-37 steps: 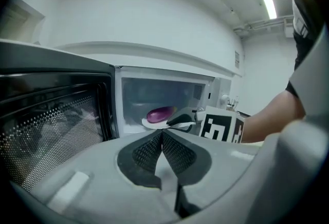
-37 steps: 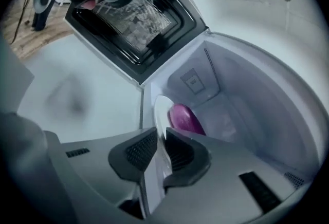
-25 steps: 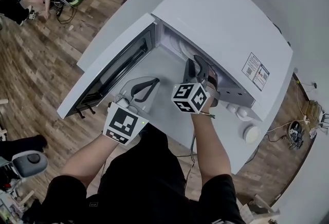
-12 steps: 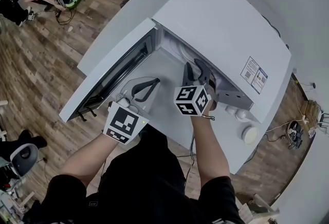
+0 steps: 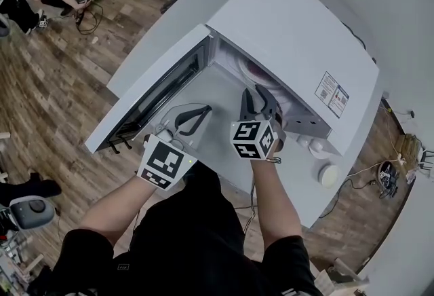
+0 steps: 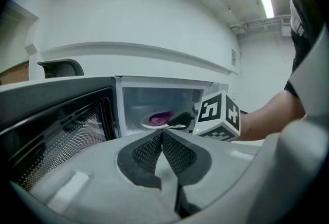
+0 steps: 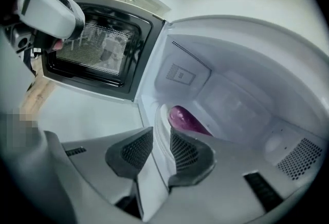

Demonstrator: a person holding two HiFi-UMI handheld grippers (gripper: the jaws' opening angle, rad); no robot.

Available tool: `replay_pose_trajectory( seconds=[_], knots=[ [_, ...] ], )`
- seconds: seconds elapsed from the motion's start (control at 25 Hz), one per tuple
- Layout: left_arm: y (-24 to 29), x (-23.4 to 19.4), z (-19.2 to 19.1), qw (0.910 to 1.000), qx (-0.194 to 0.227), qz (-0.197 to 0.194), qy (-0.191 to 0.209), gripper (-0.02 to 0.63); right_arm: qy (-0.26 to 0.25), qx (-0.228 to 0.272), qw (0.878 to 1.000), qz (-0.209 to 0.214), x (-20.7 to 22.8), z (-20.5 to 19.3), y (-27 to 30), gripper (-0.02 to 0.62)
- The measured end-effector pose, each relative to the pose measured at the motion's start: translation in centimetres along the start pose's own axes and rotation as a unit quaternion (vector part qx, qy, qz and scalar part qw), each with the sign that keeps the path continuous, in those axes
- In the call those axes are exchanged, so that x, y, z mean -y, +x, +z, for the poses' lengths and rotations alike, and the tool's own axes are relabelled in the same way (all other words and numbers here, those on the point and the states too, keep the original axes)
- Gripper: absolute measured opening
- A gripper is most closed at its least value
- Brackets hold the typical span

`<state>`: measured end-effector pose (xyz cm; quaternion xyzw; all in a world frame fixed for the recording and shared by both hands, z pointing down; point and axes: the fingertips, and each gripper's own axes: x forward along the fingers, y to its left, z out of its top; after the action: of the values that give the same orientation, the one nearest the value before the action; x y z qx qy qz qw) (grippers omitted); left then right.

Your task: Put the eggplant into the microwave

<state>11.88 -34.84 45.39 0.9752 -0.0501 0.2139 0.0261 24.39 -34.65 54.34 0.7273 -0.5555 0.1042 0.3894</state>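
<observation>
Since my right gripper (image 7: 160, 136) has just spread, empty, the eggplant (image 7: 185, 119) sits inside the microwave (image 5: 291, 37): placement looks done.

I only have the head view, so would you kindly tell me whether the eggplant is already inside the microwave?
Observer: Yes, the eggplant lies on the plate inside the microwave.
Operator: Thank you. Is the right gripper gripping it?
Observer: No, its fingers have just been opening; nothing is held between them, and the eggplant lies beyond.
Operator: And the left gripper?
Observer: Its fingers are together with nothing in them.
</observation>
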Motion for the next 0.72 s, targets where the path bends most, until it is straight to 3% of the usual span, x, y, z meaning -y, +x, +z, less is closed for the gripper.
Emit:
replay_pose_trajectory(
  seconds=[0.4,0.72],
  knots=[
    [-5.8,3.9,1.1,0.9996,0.017,-0.016,-0.016,0.009,0.006,0.032,0.999,0.019,-2.2,1.3,-8.6,0.087],
    [-12.2,8.7,1.2,0.9980,0.030,-0.033,-0.044,0.009,0.073,0.054,0.995,0.052,-4.6,1.8,-19.1,0.075]
  ],
)
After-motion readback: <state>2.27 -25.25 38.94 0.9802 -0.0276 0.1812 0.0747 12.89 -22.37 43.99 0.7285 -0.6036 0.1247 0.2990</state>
